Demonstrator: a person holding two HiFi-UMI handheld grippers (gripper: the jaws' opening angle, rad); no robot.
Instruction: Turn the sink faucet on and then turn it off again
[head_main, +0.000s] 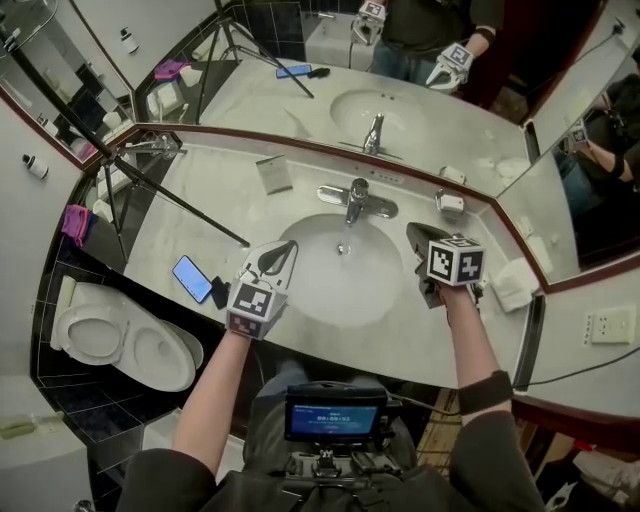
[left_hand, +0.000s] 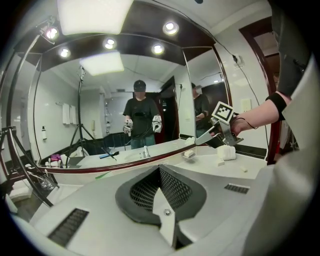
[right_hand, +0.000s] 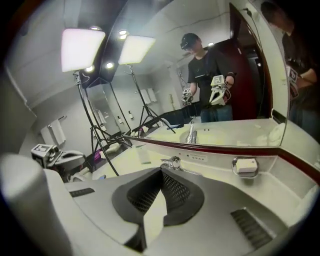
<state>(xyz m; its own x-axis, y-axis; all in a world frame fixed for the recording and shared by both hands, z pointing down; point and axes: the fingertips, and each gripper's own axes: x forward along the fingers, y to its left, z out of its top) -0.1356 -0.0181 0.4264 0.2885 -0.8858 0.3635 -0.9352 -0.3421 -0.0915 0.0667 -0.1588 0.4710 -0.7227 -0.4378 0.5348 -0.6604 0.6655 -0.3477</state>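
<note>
Pale bathroom bench carries a sink, with the faucet at its back rim. Left claw and right claw hover either side of it, well apart from the faucet, both pinched together on nothing. No stream shows, so likely a claw must next reach the faucet.

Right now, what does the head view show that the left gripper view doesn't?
Only the head view: the toilet, the chest screen and the faucet itself, not just its reflection. Only the left gripper view: the ceiling spotlights above the mirror. Both: the right gripper, the soap dish and the tripod.
</note>
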